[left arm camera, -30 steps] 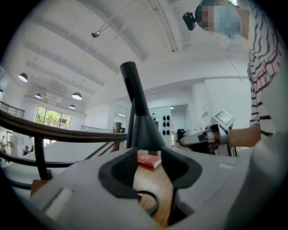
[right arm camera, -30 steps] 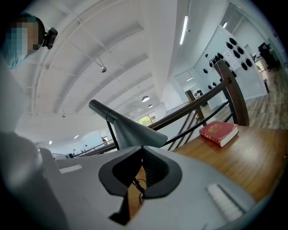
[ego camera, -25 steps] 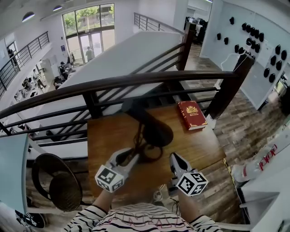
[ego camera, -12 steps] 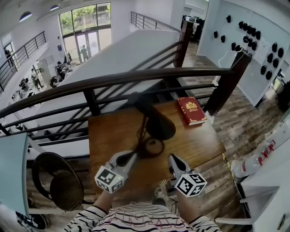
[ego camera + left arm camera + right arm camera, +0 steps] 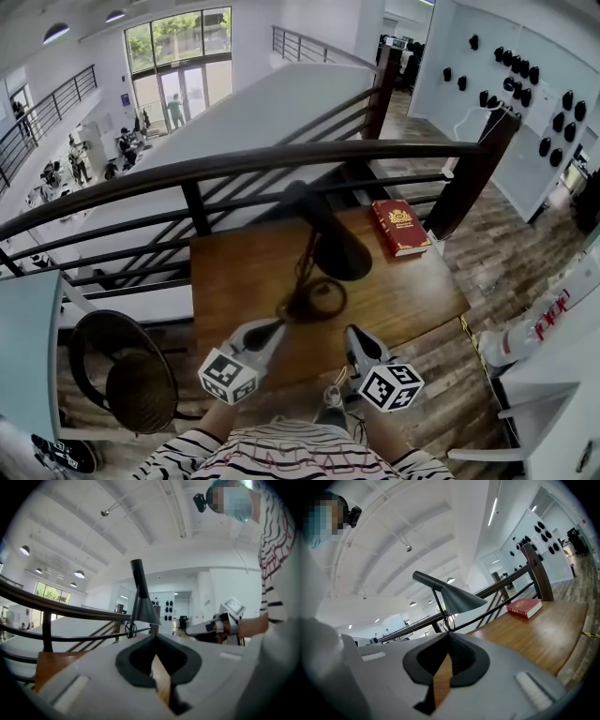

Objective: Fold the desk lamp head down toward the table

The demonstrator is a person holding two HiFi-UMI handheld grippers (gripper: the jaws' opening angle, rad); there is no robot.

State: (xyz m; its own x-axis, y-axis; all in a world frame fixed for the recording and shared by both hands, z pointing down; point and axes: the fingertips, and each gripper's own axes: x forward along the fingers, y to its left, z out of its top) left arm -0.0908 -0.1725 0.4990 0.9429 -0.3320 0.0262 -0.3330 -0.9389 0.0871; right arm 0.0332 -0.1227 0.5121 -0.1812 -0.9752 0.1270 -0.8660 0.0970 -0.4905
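Dark metal, the desk lamp (image 5: 330, 248) stands near the middle of the wooden table (image 5: 230, 281), its cone head (image 5: 461, 600) slanting downward on a thin stem. A dark loop (image 5: 314, 300) lies at its foot; from the head view it may be the base or a coiled cord, and I cannot tell which. The left gripper (image 5: 275, 328) and the right gripper (image 5: 350, 335) both sit at the table's near edge, apart from the lamp, each with its jaws pressed fully together and nothing between them. The main risk I see is a push with closed jaws: the stem looks slender and the foot small, so a shove high on the head could tip the whole lamp instead of bending its joint, and the loop could snag a fingertip. A red book (image 5: 400, 227) lies at the far right corner, near where a toppled lamp might land. The tabletop is smooth brown wood set against a dark curved railing (image 5: 234, 167) on a mezzanine, with plank flooring, white walls and a round black chair (image 5: 131, 380) on the left.
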